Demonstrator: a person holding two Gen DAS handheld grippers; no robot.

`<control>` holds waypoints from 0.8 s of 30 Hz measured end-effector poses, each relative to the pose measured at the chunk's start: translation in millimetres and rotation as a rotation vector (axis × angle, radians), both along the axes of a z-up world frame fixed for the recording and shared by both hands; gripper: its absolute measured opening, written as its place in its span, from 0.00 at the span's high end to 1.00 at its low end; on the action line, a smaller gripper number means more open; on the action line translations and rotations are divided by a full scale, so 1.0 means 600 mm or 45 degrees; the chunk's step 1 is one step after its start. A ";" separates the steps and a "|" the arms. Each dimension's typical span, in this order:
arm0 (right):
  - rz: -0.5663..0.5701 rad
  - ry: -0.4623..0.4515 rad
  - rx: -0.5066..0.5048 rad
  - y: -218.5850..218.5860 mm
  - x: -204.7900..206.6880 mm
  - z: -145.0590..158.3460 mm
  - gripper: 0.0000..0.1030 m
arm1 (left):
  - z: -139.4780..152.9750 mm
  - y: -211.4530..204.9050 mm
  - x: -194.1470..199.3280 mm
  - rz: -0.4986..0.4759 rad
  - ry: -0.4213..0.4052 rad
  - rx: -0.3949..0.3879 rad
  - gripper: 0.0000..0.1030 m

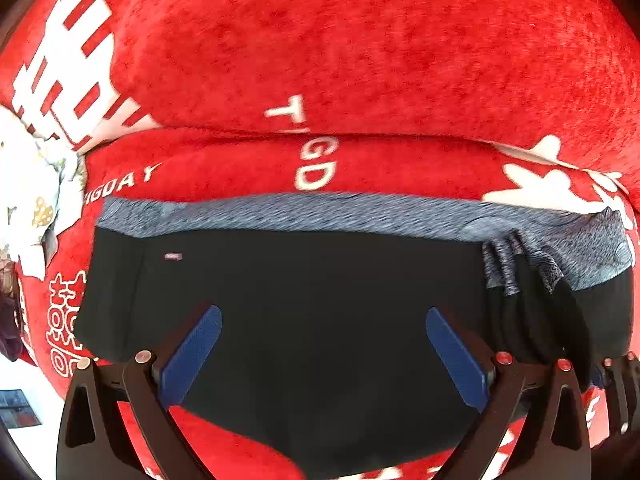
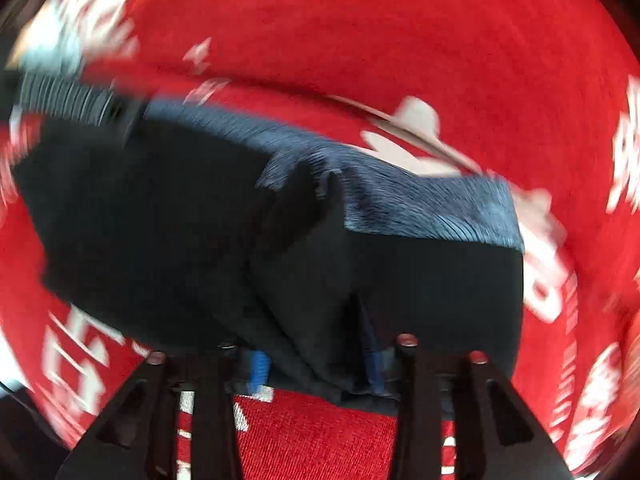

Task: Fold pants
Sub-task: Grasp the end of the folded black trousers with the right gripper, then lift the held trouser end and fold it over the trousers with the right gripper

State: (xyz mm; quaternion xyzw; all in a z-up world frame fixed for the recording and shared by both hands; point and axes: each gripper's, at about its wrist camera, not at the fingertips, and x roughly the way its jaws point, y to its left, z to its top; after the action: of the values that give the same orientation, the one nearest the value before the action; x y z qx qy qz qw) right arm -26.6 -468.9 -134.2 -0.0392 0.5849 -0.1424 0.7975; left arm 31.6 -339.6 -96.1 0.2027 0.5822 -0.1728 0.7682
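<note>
Black pants (image 1: 320, 300) with a grey heathered waistband (image 1: 320, 212) lie folded on a red blanket (image 1: 360, 48). My left gripper (image 1: 324, 320) is open, its blue pads spread wide just above the black cloth, holding nothing. In the blurred right wrist view the pants (image 2: 160, 220) bunch up over my right gripper (image 2: 316, 344); black cloth drapes between its blue fingers (image 2: 258, 368) and hides the tips. The waistband (image 2: 420, 208) runs across the far side. The right gripper's linkage also shows at the right edge of the left wrist view (image 1: 620, 384).
The red blanket (image 2: 400, 20) carries white letters and characters (image 1: 316, 168) and has a raised fold behind the pants. A white patterned cloth (image 1: 28, 184) lies at the far left. A pale floor (image 1: 24, 392) shows at lower left.
</note>
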 end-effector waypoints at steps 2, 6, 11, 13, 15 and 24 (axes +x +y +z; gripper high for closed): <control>0.101 0.026 -0.110 0.046 0.000 0.007 0.43 | 0.000 0.019 0.009 0.007 -0.006 0.013 0.00; 0.232 -0.016 -0.025 0.096 -0.024 0.062 0.43 | 0.009 0.043 0.021 0.008 0.039 -0.027 0.00; -0.309 -0.164 0.607 -0.045 -0.091 0.096 0.43 | 0.010 0.025 0.004 -0.133 0.211 -0.179 0.00; -0.641 -0.255 0.941 -0.128 -0.138 0.070 0.42 | 0.003 0.009 -0.011 -0.195 0.356 -0.289 0.00; -0.864 -0.342 1.158 -0.180 -0.181 0.041 0.42 | -0.008 -0.013 -0.029 -0.254 0.520 -0.384 0.00; -1.164 -0.499 1.453 -0.257 -0.244 -0.035 0.42 | -0.058 -0.117 -0.095 -0.356 0.775 -0.459 0.10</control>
State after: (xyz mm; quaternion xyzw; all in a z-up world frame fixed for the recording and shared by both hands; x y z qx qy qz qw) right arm -173.3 -623.3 -155.4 0.6523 0.3733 -0.1383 0.6449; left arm -25.6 -409.7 -130.6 0.0812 0.7107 -0.4279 0.5524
